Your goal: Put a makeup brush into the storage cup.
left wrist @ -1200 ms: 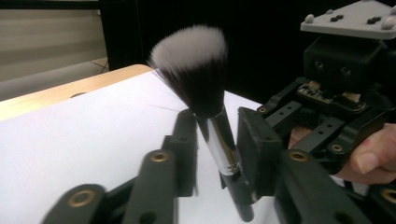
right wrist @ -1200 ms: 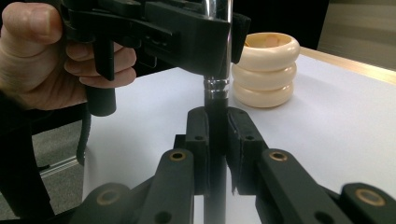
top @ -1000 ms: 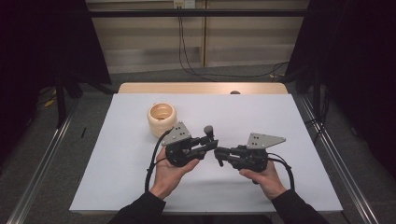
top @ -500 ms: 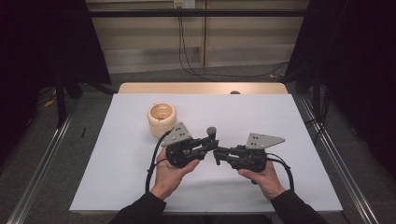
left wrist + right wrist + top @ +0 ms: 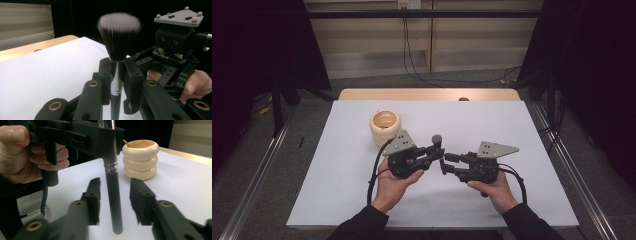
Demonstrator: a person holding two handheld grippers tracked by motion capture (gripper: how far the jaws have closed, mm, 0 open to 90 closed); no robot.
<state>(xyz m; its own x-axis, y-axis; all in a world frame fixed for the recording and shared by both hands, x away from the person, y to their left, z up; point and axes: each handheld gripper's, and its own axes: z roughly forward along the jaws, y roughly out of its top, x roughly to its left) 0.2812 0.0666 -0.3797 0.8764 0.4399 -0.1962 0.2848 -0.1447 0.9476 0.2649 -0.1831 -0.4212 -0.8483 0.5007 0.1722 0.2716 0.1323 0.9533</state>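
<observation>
A makeup brush (image 5: 119, 32) with a dark, white-tipped head stands upright, and my left gripper (image 5: 117, 70) is shut on its silver ferrule. In the high view the brush (image 5: 436, 138) rises between the left gripper (image 5: 434, 150) and the right gripper (image 5: 446, 162) at mid table. In the right gripper view the black brush handle (image 5: 113, 202) hangs between the jaws of my right gripper (image 5: 115, 197). Those jaws have just been opening, with a gap on each side of the handle. The handle's lower end hangs above the sheet.
A cream ribbed cup (image 5: 385, 127) stands on the white sheet (image 5: 337, 175) behind and left of the left hand, seen close as the cup (image 5: 140, 158) in the right gripper view. A wooden table edge (image 5: 427, 94) runs along the back.
The right gripper's jaws have spread apart off the brush handle. Both hands have stayed where they were, and the left gripper keeps its hold.
</observation>
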